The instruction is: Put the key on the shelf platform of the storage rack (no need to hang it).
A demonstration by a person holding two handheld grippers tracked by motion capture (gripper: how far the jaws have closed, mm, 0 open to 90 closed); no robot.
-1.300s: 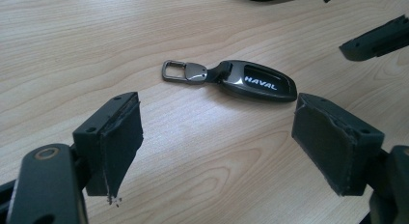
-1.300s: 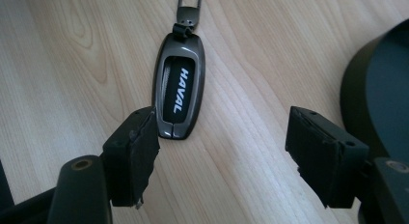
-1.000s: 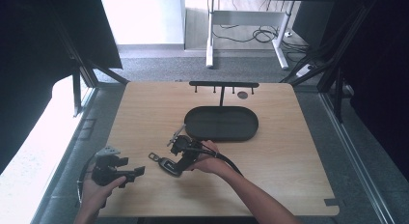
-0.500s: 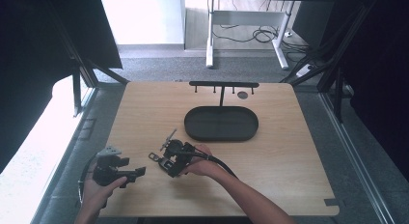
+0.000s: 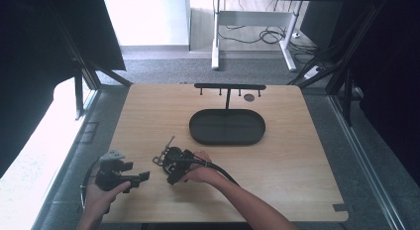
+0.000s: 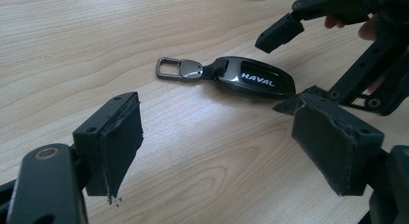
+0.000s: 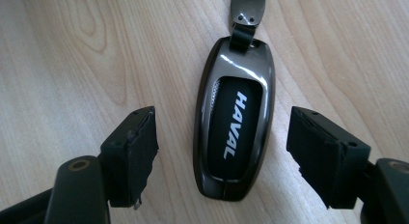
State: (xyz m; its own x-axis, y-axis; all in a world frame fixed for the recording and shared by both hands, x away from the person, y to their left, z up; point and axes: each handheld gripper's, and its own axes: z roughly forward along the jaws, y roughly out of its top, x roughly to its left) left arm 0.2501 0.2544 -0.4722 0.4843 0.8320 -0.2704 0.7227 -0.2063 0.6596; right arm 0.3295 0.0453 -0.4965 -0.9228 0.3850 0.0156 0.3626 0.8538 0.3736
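My right gripper (image 7: 222, 151) has its jaws apart on either side of the car key (image 7: 235, 137), pads not touching it. The key is a glossy dark oval shell with white lettering and a metal clip, lying flat on the pale wood-grain table (image 5: 297, 160). My left gripper (image 6: 219, 151) is wide open, empty, nearby. Behind sits a matte black oval tray (image 5: 227, 127); grey carpet surrounds the table.

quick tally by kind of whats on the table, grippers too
car key fob: 1
black oval tray: 1
black hook rack: 1
small dark disc: 1
hand-held grippers: 2, left gripper and right gripper
total: 6
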